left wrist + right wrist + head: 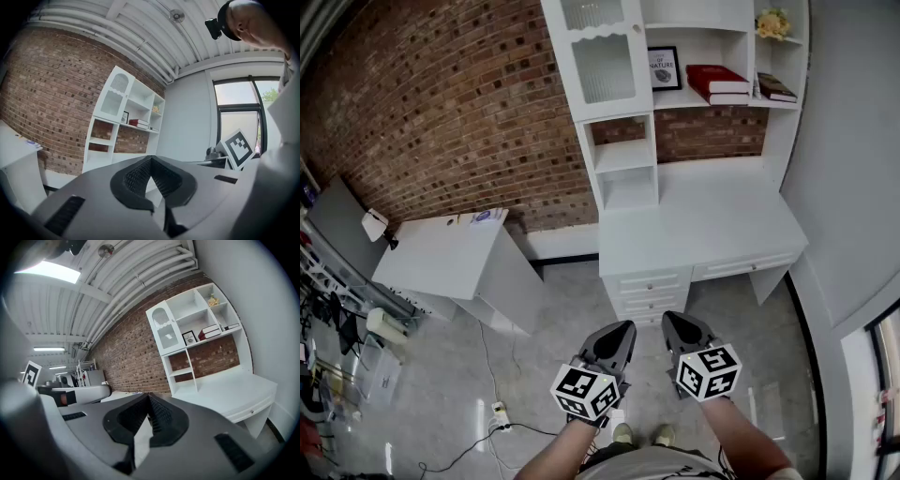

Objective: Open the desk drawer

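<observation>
A white desk (pixel 703 220) with a tall hutch stands against the brick wall. Under its top sits a stack of small drawers (pixel 650 281), and right of that a wide shallow drawer (pixel 745 266) with a knob; all look closed. The wide drawer (pixel 252 411) also shows in the right gripper view. My left gripper (pixel 627 326) and right gripper (pixel 667 317) are held side by side over the floor, well short of the drawers. Both are shut and hold nothing. Their jaws meet at the tips in the left gripper (pixel 151 159) and right gripper (pixel 148 396) views.
A second white table (pixel 450 255) stands at the left with papers and a lamp. Cables and a power strip (pixel 498 410) lie on the floor. The hutch carries red books (pixel 717 82), a framed picture (pixel 664 67) and flowers. Cluttered shelving lines the far left.
</observation>
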Available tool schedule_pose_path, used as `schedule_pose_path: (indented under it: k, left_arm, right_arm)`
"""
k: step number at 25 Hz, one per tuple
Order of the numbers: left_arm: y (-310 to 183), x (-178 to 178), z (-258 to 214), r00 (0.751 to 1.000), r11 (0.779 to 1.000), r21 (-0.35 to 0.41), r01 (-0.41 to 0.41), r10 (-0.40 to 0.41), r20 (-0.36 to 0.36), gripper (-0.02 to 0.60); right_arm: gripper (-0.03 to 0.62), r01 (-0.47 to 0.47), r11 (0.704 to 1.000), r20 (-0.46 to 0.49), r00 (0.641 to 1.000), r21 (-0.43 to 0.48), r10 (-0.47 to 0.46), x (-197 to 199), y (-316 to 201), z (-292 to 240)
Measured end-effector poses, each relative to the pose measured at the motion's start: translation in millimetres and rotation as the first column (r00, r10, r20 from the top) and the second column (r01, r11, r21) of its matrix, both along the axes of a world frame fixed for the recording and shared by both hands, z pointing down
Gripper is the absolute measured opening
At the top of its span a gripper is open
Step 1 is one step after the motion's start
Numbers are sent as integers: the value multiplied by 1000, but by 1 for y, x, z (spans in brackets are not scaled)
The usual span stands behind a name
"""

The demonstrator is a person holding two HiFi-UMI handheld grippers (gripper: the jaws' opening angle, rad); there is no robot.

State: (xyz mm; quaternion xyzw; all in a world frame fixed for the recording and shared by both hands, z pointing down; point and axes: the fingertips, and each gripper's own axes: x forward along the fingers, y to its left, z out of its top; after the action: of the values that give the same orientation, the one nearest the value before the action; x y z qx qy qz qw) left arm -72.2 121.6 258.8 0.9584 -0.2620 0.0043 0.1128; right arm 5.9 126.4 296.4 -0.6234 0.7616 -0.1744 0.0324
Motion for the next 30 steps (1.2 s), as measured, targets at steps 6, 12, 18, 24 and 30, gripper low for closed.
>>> schedule_pose_path:
  k: [6,12,18,24,30]
  left_arm:
    - [5,18,9,1000,1000,-1,16,-16,7,11]
    - [-1,22,18,1000,1000,-4,17,-17,19,12]
    - [-35,32,46,999,999,-35,-4,5,34,12]
    - [-103,41,91,998,998,-49,-25,28,61,11]
    - [-202,52,154,993,997,-73,-35,43,113,12]
  right_arm:
    - [17,16,1000,-2,1000,6,-16,14,4,9]
    - [17,32,999,12,999,11,-32,13,-3,13]
    - [17,3,1000,47,999,-7,-3,23,-35,30]
    - [17,-83,996,21,996,-32,84,37,-95,53]
    - [18,-164,986,23,986,-35,164,45,-178,73]
